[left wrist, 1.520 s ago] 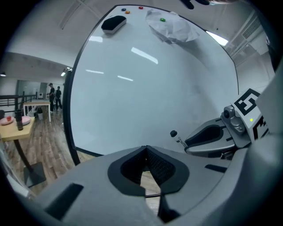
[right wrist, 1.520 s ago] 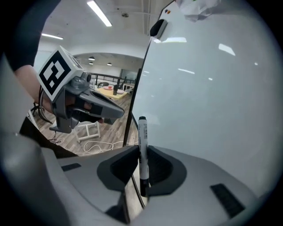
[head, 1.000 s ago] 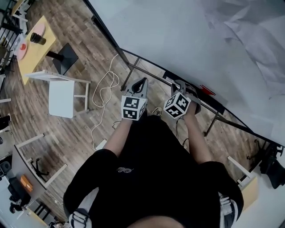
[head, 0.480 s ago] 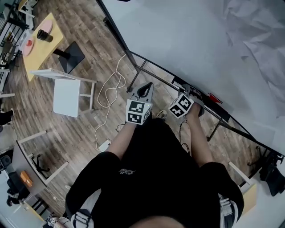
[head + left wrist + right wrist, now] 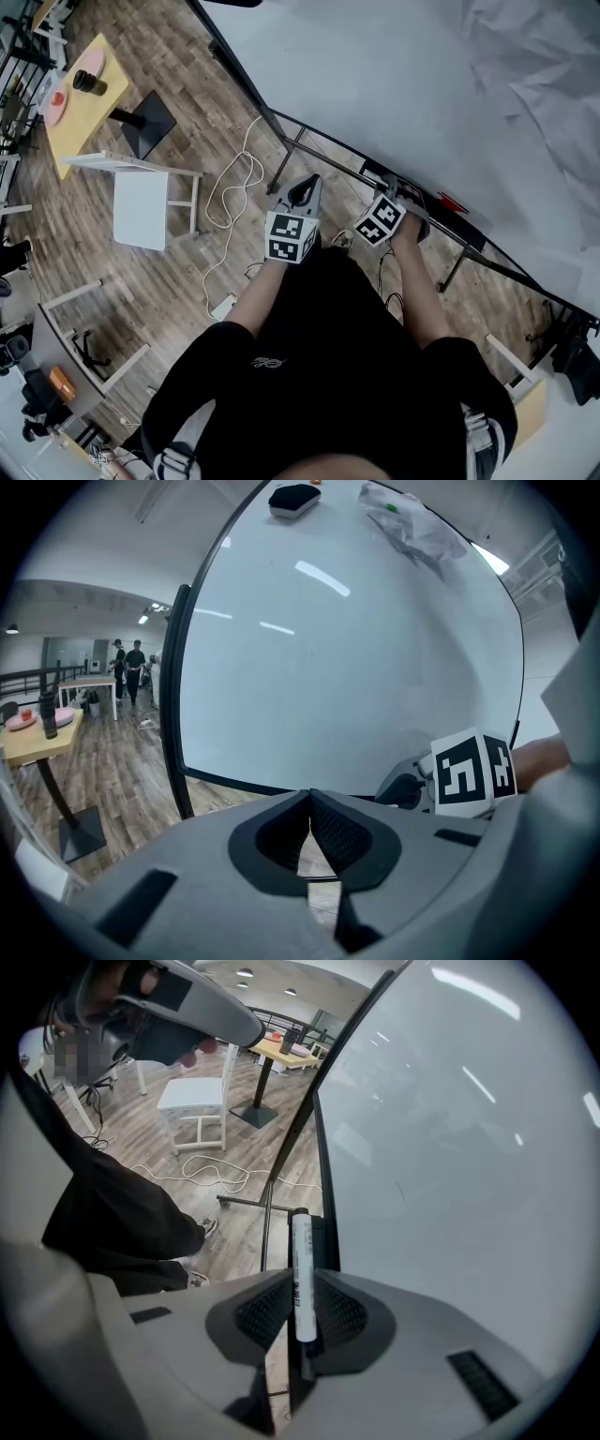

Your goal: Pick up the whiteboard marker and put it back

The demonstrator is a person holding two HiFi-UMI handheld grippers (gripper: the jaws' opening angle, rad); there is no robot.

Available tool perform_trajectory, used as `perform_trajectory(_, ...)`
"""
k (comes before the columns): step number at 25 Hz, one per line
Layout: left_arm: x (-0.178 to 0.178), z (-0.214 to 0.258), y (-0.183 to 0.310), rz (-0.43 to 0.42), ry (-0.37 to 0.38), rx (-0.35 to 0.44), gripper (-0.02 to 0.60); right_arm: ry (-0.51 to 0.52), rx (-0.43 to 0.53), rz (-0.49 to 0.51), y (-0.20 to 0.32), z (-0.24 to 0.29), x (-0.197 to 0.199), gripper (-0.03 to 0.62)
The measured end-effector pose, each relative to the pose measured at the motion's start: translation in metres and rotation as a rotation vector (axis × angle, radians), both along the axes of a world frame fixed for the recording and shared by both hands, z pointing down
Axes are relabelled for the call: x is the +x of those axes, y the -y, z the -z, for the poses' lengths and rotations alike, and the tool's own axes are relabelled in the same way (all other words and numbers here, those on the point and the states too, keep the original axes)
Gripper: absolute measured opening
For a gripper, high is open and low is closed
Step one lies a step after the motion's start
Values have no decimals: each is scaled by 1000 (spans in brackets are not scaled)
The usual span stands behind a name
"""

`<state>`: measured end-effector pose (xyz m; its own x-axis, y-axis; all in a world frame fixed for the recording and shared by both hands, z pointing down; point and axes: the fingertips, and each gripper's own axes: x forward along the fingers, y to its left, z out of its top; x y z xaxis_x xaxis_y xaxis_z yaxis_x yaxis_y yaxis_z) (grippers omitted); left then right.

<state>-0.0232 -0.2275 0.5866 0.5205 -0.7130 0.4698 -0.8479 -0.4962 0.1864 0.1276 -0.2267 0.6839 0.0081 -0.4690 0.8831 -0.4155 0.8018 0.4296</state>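
One slim white marker [image 5: 302, 1274], cap apparently black.

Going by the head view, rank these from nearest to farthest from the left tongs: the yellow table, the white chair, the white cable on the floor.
1. White cable: looped on the wooden floor just left of the left tongs.
2. White chair: farther left, beyond the cable.
3. Yellow table: farthest, toward the upper left corner.

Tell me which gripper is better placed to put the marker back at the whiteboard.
Right. The right gripper is shut on the marker, close to the whiteboard's bottom edge. The left gripper is shut and empty.
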Motion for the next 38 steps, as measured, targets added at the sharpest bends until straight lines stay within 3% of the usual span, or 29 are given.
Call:
perform_trajectory(9, 9, 3, -6, -23, 13, -2, 8, 14, 34, -8, -1, 4, 0, 71)
perform_trajectory(12, 13, 5, -8, -33, 17, 0, 6, 22, 70, -26, 0, 10, 5, 104)
perform_trajectory(17, 23, 7, -7, -52, 18, 8, 6, 78, 157, -78, -1, 30, 15, 106)
perform_trajectory(26, 50, 19, -13, -101, 17, 47, 6, 476, 327, -306, -14, 86, 15, 67)
perform_trajectory(34, 67, 36, -29, -113, 0, 84, 6, 678, 480, -399, -35, 131, 20, 9)
perform_trajectory(38, 73, 49, -37, -159, -22, 108, 8, 800, 518, -486, -48, 149, 19, 3)
